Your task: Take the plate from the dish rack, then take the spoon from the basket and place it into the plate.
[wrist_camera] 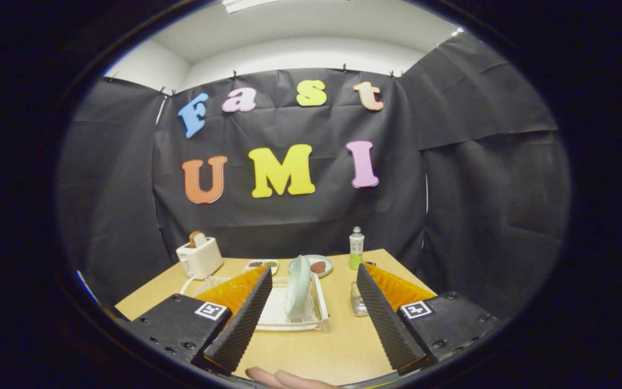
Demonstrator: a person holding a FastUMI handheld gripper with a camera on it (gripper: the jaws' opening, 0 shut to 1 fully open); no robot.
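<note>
Your gripper point(313, 313) hangs above the near end of the wooden table point(338, 346), fingers point(243, 319) spread wide and holding nothing. Dead ahead, between them, sits the clear dish rack point(319, 313), and the pale green plate point(297, 292) stands upright on edge in it, well beyond your fingertips. Nothing blocks the lane to it. Off to the left, behind the rack, there's a white toaster point(199, 258) with a slice of bread sticking out the top, its cord trailing toward the rack. Behind the plate you've got a small dish point(261, 265) with dark bits and a round green saucer point(319, 266) carrying something reddish-brown. A small bottle point(356, 248) with a green base stands near the table's far right corner. Just inside your right finger there's a small clear container point(358, 305), half hidden by the finger, so I can't make out what's in it. The rack's left end is also covered by your left finger. Fingertips of a hand point(284, 378) peek in at the near edge.
</note>
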